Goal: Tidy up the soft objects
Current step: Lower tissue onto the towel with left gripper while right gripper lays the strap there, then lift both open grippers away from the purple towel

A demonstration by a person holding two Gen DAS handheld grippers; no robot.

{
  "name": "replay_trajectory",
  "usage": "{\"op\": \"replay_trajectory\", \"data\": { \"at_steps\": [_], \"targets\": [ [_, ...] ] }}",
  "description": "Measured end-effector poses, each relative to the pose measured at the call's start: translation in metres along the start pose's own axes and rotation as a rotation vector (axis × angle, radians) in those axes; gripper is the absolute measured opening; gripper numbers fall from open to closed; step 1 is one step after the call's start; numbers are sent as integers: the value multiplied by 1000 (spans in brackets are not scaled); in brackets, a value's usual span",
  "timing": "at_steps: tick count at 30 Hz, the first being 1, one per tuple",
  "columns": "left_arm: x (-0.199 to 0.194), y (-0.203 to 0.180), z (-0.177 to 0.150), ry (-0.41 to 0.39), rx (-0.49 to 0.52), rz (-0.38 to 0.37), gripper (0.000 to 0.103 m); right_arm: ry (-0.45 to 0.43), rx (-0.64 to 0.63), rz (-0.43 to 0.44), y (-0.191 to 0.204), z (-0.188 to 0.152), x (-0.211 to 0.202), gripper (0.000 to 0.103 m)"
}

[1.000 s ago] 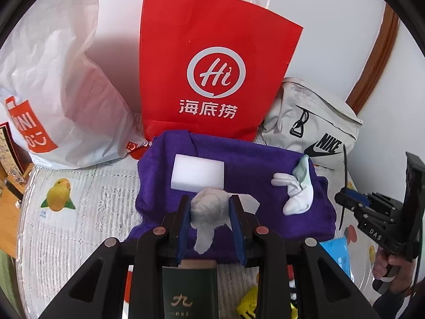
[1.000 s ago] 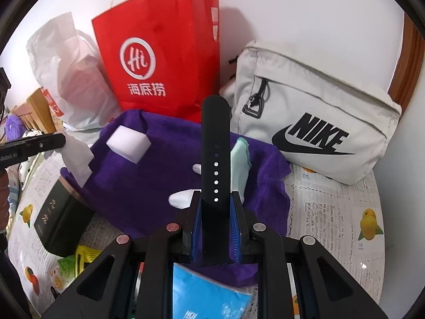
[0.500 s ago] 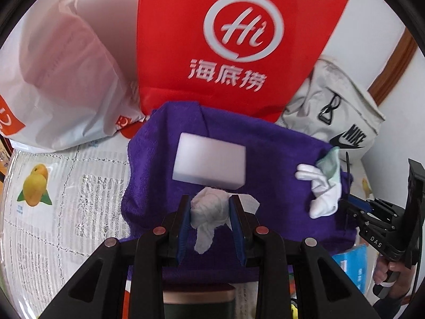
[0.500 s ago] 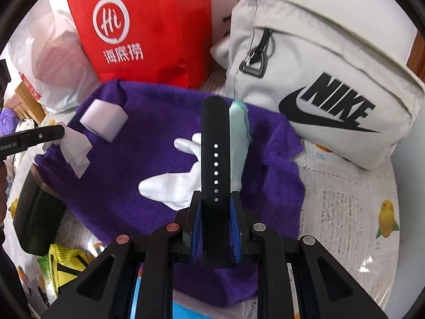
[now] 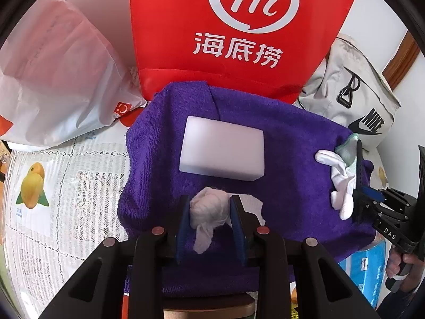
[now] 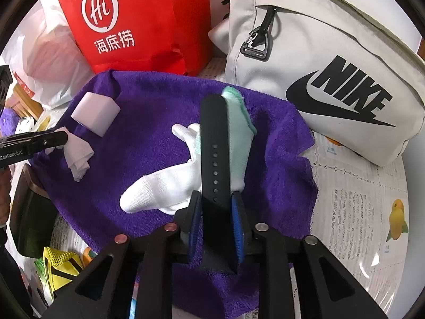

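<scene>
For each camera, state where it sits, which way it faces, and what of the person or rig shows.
Left wrist: on the left gripper, facing down along its fingers at the crumpled tissue between them, the white sponge and the purple towel; the right gripper and hand show at right.
Right wrist: on the right gripper, looking down over the black strap and white sock; the left gripper's tip shows at left.
Shared: towel, sponge, tissue, sock, red bag.

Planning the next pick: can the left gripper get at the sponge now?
Probably not yet: the sponge lies bare on the towel just ahead, but the left gripper is shut on a tissue.
</scene>
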State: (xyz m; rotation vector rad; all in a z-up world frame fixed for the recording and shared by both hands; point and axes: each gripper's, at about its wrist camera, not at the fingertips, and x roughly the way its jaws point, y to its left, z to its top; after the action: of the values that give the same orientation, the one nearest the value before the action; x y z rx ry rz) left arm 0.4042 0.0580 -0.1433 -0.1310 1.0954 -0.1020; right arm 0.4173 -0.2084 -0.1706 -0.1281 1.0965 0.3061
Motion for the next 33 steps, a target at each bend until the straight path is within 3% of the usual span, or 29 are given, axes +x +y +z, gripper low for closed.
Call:
{"op": "replay_trajectory", "data": {
  "at_steps": [3,5,7,13,19,22,33],
  "targets": [
    [-4,-2,-2,-2,6,1,42,-15,-4,-8,0,-3,-8,44],
    [-11,-5,-3,-18,21,27,59,-29,2,-1,-1,-4,-15,46],
    [-20,-8,-5,-43,33,49,65,-33,8,7,-1,-6,-21,49],
    [-50,-10,-12,-80,39,77,65,-89,15,11,6,-15,-55,51],
    [-96,-11,-35,-182,55,28,65,-154,-24,35,32,-32,-97,54],
    [-110,-12,-48,-175,54,37,65,-178,-37,51,45,-46,-111,59],
    [-146,-6,-107,-173,-13,47,65,-156,-68,120,86,-104,-135,60]
  ]
}}
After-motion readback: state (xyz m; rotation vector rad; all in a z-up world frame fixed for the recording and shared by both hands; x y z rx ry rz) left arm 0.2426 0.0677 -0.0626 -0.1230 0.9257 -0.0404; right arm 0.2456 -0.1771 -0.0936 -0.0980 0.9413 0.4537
